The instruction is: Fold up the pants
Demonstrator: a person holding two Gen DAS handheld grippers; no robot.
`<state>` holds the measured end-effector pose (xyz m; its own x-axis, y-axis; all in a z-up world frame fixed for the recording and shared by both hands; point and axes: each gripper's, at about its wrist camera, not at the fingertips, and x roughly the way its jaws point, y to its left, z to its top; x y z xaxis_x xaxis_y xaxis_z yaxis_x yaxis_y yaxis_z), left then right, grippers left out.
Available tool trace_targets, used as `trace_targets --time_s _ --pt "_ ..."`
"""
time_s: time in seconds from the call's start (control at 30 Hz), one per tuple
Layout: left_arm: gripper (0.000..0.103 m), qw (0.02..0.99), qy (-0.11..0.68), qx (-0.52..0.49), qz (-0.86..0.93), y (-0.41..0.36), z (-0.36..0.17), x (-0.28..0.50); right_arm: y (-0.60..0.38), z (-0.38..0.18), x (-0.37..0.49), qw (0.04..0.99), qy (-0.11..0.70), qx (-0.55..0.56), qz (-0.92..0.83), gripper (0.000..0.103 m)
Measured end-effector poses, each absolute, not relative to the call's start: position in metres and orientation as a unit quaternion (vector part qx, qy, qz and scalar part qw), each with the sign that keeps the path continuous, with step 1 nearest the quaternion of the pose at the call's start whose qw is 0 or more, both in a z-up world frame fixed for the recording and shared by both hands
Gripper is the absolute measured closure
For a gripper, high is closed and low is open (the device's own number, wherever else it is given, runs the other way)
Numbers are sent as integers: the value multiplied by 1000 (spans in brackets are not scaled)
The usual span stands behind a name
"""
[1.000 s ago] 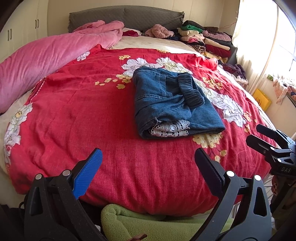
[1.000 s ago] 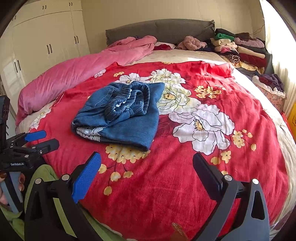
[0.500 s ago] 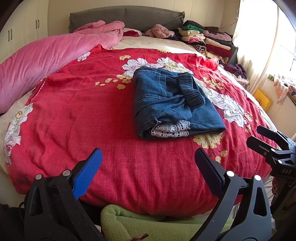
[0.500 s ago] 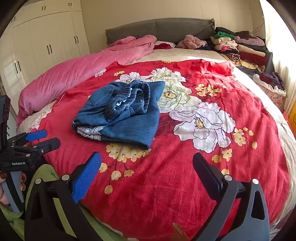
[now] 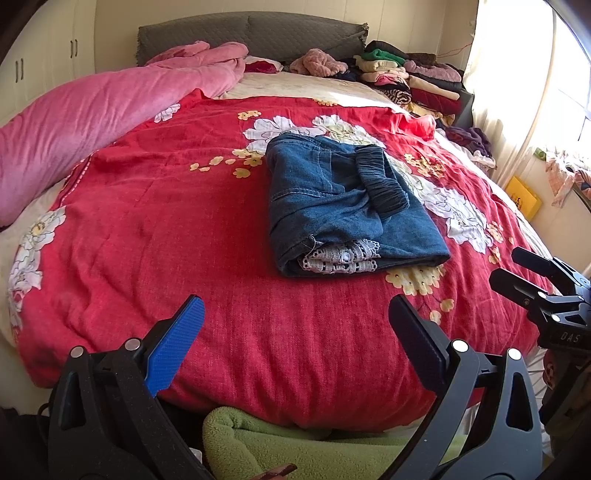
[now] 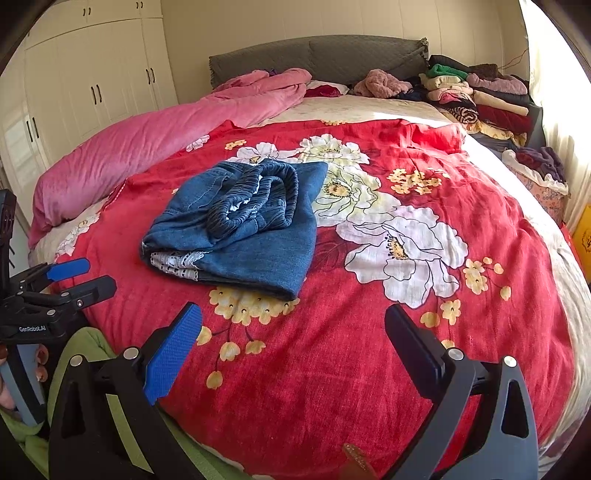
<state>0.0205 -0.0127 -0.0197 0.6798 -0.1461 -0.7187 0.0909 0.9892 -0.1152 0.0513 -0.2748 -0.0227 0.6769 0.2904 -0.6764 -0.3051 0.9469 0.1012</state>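
Blue denim pants [image 5: 343,206] [image 6: 243,225] lie folded in a compact bundle on the red floral blanket [image 5: 147,229] [image 6: 369,332], elastic waistband on top and white lace trim showing at the near edge. My left gripper [image 5: 295,328] hangs open over the bed's near edge, well short of the pants, nothing between its fingers. My right gripper [image 6: 293,332] is open too, empty, near the front edge to the right of the pants. Each gripper shows in the other's view: the right gripper [image 5: 517,269], the left gripper [image 6: 83,275].
A pink duvet [image 5: 92,122] lies along the bed's left side. Stacked folded clothes [image 5: 406,77] sit at the back right by the grey headboard [image 5: 251,33]. A green sleeve [image 5: 277,443] is below the grippers. White wardrobes [image 6: 92,85] stand at left, a curtain [image 5: 517,92] at right.
Nothing has visibly changed apart from a slight drift of both cameras; the pants stay put and both grippers remain open.
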Motion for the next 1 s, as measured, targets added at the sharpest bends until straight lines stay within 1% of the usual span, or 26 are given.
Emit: trace_targets --time_s 1.0 --pt "9 916 395 -40 -53 -4 -17 19 -269 -25 49 913 369 -22 171 4"
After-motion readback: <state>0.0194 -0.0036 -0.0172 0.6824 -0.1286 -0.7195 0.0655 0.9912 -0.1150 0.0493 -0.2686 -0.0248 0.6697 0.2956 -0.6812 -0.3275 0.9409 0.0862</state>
